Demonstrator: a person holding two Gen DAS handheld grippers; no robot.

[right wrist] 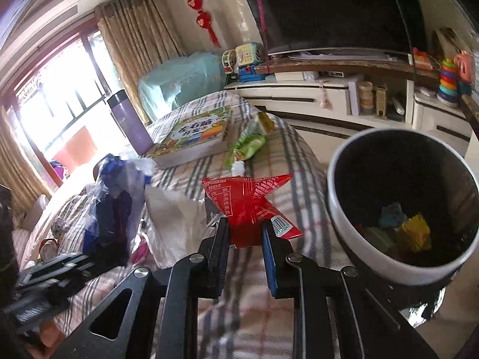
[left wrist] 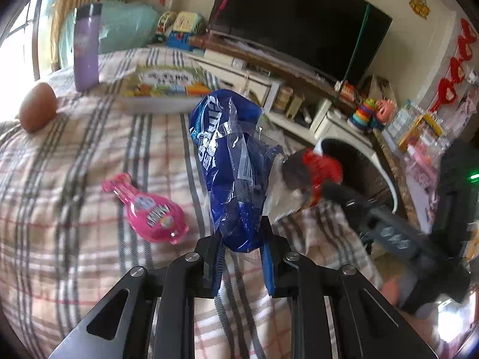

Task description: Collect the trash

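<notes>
My left gripper (left wrist: 242,243) is shut on a crumpled blue plastic wrapper (left wrist: 232,161), held up above the plaid-covered table (left wrist: 74,179). My right gripper (right wrist: 244,233) is shut on a red snack packet (right wrist: 248,200), also lifted, with the white-rimmed trash bin (right wrist: 389,266) just to its right; several bits of trash lie inside the bin. In the left wrist view the right gripper (left wrist: 326,185) with the red packet (left wrist: 321,167) hangs beside the bin (left wrist: 386,176). The right wrist view shows the left gripper (right wrist: 104,239) at lower left holding the blue wrapper (right wrist: 116,197).
On the table lie a pink toy (left wrist: 149,209), a brown egg-shaped thing (left wrist: 37,107), a purple flask (left wrist: 86,48), a picture book (right wrist: 194,137), a green snack bag (right wrist: 248,143) and a white plastic sheet (right wrist: 176,212). A TV cabinet (right wrist: 314,98) stands behind.
</notes>
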